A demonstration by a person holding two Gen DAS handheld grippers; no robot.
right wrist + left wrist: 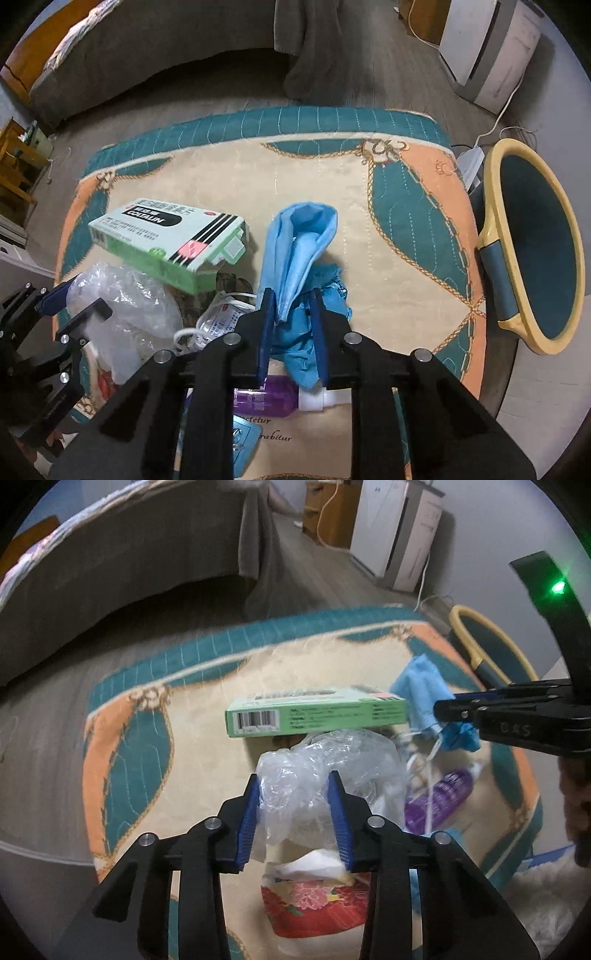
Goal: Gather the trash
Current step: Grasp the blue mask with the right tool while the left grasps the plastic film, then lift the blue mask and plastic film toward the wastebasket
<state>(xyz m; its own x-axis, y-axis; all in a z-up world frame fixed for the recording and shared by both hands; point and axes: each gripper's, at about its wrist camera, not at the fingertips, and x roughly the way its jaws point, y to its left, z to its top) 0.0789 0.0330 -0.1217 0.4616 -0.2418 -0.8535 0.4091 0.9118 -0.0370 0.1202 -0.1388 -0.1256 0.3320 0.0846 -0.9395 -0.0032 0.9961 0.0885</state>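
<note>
Through my left wrist camera, my left gripper (293, 812) points down at a table under a quilted cloth (207, 709) of teal, peach and cream. Between its blue pads (248, 823) sits a crumpled clear plastic bag (325, 771); both pads press into its folds, so these jaws are closed on the bag. Beyond the bag lies a green carton (317, 712), barcode side towards me. Just below my fingers lies a pack with a red flower pattern (314, 904) with white tissue poking from it. To the right rests a purple bottle (439, 797), with thin white cords (430, 771) trailing beside it. My right gripper (458, 716) reaches in from the right edge, its tips on a bunched blue cloth (421, 686). A teal bin with a yellow rim (476, 642) stands off the table's far right corner.

Through my right wrist camera, my right gripper (291, 332) has its jaws drawn narrow and clamped on the blue cloth (306, 236), which rises above my fingers as a folded light-blue piece, with darker crumpled material hanging between and under them. The purple bottle (266, 398) lies directly below, white cap to the right. The green carton (170, 240) lies to the left, one end flap open. The plastic bag (125, 302) sits lower left with my left gripper (70, 299) on it. The bin (535, 251) stands at the right, beside the table edge.
</note>
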